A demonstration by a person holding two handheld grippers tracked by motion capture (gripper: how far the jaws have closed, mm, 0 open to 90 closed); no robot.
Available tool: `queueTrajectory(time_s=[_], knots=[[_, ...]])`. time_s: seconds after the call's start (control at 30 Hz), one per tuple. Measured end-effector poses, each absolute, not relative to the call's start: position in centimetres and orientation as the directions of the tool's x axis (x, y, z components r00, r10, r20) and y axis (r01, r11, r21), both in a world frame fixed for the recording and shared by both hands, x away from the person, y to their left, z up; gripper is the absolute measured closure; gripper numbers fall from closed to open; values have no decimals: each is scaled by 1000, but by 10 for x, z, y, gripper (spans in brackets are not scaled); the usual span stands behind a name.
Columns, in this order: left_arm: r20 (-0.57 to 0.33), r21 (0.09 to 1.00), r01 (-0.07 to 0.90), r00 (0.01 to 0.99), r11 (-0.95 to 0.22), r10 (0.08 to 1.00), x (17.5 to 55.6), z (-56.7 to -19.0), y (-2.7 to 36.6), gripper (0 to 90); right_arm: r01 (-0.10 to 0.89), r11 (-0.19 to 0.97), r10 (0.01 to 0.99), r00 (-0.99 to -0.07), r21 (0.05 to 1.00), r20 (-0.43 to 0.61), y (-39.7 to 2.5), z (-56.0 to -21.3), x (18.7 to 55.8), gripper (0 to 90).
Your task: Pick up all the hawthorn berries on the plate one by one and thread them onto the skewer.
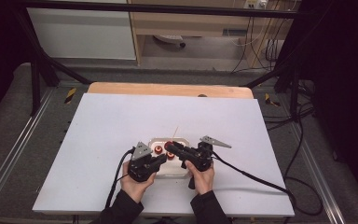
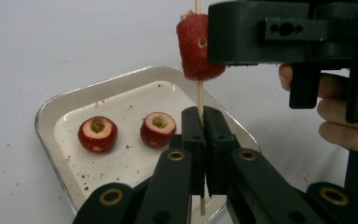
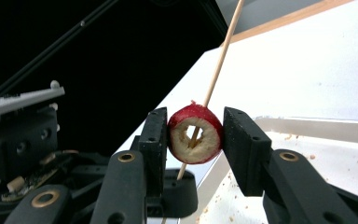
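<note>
A thin wooden skewer (image 2: 199, 95) stands upright with my left gripper (image 2: 203, 117) shut on its lower part. A red cored fruit (image 3: 195, 134) is threaded on the skewer (image 3: 218, 63), and my right gripper (image 3: 195, 122) is shut on its sides. In the left gripper view this fruit (image 2: 195, 46) hangs above the jaws, against the right gripper's black jaw. Two more cored red fruits (image 2: 98, 134) (image 2: 158, 129) lie in the white tray (image 2: 51, 112). Seen from the high view, both grippers (image 1: 163, 159) (image 1: 169, 147) meet over the tray (image 1: 182, 140).
The tray floor holds red crumbs, and a few lie on the white table (image 1: 121, 121) around it. A wooden strip (image 1: 168, 89) runs along the table's far edge. Black cables (image 1: 261, 179) trail from the grippers over the near right of the table.
</note>
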State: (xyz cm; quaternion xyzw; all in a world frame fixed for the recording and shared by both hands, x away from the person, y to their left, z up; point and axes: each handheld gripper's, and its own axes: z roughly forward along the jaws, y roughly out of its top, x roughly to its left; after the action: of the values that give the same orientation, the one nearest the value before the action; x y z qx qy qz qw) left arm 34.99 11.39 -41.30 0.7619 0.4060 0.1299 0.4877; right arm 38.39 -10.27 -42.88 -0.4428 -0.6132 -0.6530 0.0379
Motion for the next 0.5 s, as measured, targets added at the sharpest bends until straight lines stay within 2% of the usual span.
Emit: queueTrajectory(time_s=[0.4, 0.47, 0.5], knots=[[-183, 849, 484, 646, -212, 741, 351, -416, 114, 882, 603, -209, 499, -611, 770, 615, -101, -433, 381, 614], [-180, 849, 481, 651, -217, 737, 350, -415, 115, 881, 602, -203, 501, -614, 772, 610, -101, -433, 381, 559], [-176, 850, 478, 655, -223, 735, 349, -415, 116, 881, 588, -180, 518, -625, 789, 584, -103, -430, 381, 486]])
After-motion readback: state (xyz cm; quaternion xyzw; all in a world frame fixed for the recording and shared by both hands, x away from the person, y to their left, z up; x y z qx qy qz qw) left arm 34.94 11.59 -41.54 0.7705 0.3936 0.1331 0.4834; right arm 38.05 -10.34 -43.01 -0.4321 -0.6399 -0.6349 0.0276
